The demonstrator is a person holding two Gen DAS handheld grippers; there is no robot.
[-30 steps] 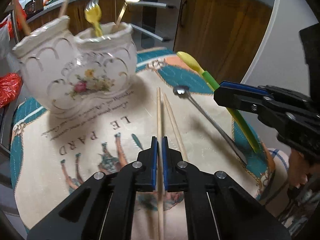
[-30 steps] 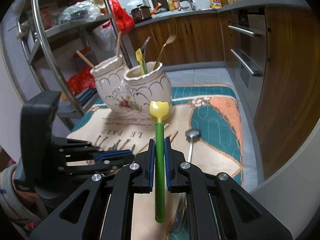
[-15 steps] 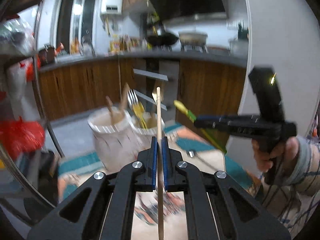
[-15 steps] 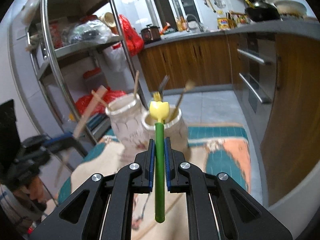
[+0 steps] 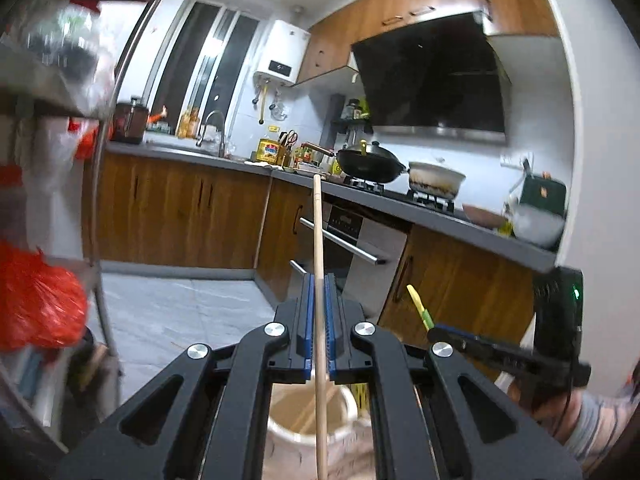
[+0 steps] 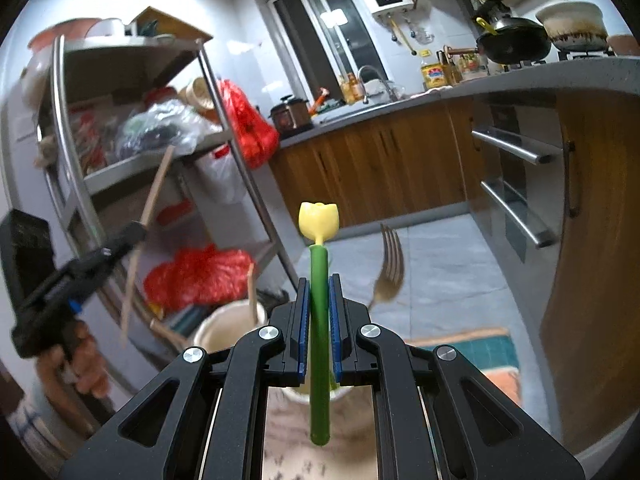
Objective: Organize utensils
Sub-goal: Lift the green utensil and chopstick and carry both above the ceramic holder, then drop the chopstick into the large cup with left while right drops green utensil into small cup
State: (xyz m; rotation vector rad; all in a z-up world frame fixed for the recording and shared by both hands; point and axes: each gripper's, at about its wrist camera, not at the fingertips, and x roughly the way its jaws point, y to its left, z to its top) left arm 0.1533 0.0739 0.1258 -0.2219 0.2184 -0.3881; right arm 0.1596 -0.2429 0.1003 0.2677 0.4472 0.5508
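My left gripper is shut on a wooden chopstick held upright, its lower end over the open mouth of a white ceramic holder just below. My right gripper is shut on a green-handled utensil with a yellow tulip-shaped end, upright above the holder's second cup. The other cup holds wooden chopsticks. A gold fork stands beside my right fingers. The left gripper with its chopstick shows in the right view; the right gripper shows in the left view.
A metal shelf rack with red bags stands at the left. Wooden kitchen cabinets and an oven lie ahead. A patterned mat covers the table under the holder.
Both grippers have lifted their utensils off the mat and tilted them upright. They now sit over the holder's openings, which have dropped to the bottom of both views.
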